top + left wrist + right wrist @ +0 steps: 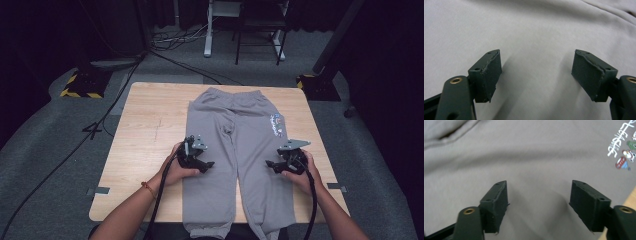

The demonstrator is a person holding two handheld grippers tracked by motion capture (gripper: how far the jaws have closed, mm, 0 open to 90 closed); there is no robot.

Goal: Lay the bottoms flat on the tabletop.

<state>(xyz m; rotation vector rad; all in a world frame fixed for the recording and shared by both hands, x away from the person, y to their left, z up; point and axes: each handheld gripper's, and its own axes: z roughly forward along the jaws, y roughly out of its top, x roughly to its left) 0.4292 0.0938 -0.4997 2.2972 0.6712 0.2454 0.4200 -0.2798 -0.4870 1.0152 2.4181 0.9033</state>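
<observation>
Lying flat on my surface [145,125], grey sweatpants [235,145] show a small printed logo [276,125]; left tool [206,165] and right tool [270,164] hover, jaws apart, gripping nothing.

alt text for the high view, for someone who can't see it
A pair of grey sweatpants lies flat on a wooden table, waistband at the far end and cuffs hanging over the near edge. A person's hands hold the left claw over one leg and the right claw over the other, both open. A small printed logo sits near the right hip.
</observation>
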